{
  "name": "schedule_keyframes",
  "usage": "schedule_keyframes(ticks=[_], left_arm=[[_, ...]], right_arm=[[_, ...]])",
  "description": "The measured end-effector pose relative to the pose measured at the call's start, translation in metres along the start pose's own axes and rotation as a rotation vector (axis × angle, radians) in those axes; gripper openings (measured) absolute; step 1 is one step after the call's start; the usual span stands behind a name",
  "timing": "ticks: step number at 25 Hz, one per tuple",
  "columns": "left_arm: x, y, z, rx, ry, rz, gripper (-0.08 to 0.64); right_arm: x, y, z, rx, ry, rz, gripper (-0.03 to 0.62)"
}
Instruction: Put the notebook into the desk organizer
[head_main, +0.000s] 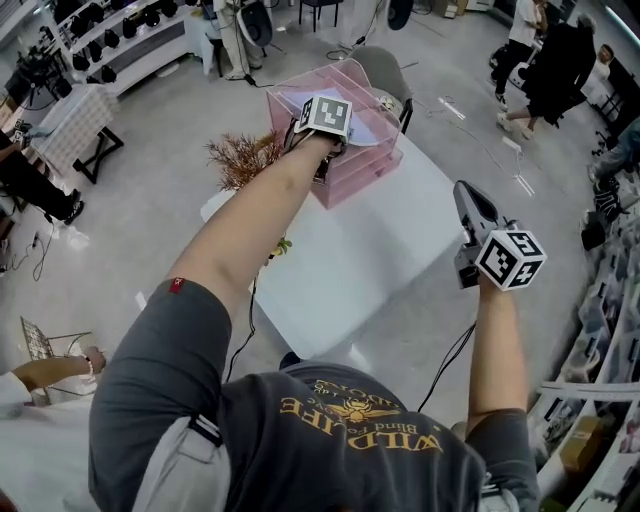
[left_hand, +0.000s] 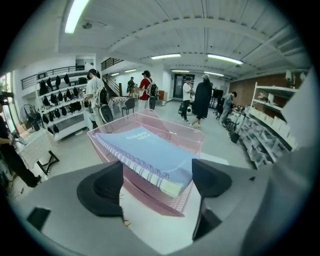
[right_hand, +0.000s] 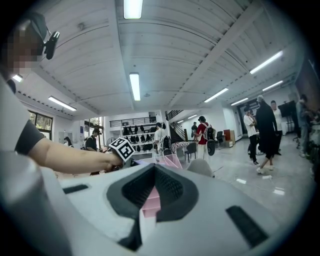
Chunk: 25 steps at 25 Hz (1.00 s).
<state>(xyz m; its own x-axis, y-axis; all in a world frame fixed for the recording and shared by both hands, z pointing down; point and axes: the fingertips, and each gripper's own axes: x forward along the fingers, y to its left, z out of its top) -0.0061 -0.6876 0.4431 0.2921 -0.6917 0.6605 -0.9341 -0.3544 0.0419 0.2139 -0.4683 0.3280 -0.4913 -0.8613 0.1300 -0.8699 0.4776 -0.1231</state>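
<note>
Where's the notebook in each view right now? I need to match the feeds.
Head view: upper middle; the notebook lies in the top tray of the pink organizer.
Left gripper view: centre, just ahead of the left gripper, whose jaws stand open.
Right gripper view: cannot be made out.
Shared landmark: the pink organizer shows in all three.
</note>
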Motion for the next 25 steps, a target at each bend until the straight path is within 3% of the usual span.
schedule_keyframes(ticks=[2, 4, 13, 17, 21, 25], left_arm=[[0.004, -0.005, -0.009, 0.019, 0.052, -0.049, 0.423], [0.008, -0.011, -0.019, 0.095, 0.107, -0.059, 0.425], [0.034, -0.015, -0.040, 0.427, 0.281, 0.134, 0.440], [0.038, -0.013, -0.045, 0.509, 0.442, 0.099, 0.440], [0.021, -0.004, -0.059, 0.667, 0.666, 0.084, 0.440], [0.016, -0.008, -0.056, 0.754, 0.716, 0.068, 0.439]], right_arm=[[0.000, -0.001, -0.002, 0.000, -0.001, 0.001, 0.000], [0.000, 0.001, -0.002, -0.004, 0.001, 0.003, 0.000], [-0.003, 0.003, -0.007, -0.005, 0.013, 0.013, 0.000], [-0.012, -0.009, -0.007, 0.008, 0.022, -0.009, 0.000], [-0.013, -0.019, -0.008, 0.034, 0.051, -0.029, 0.000], [-0.011, -0.019, -0.010, 0.047, 0.079, -0.032, 0.000]])
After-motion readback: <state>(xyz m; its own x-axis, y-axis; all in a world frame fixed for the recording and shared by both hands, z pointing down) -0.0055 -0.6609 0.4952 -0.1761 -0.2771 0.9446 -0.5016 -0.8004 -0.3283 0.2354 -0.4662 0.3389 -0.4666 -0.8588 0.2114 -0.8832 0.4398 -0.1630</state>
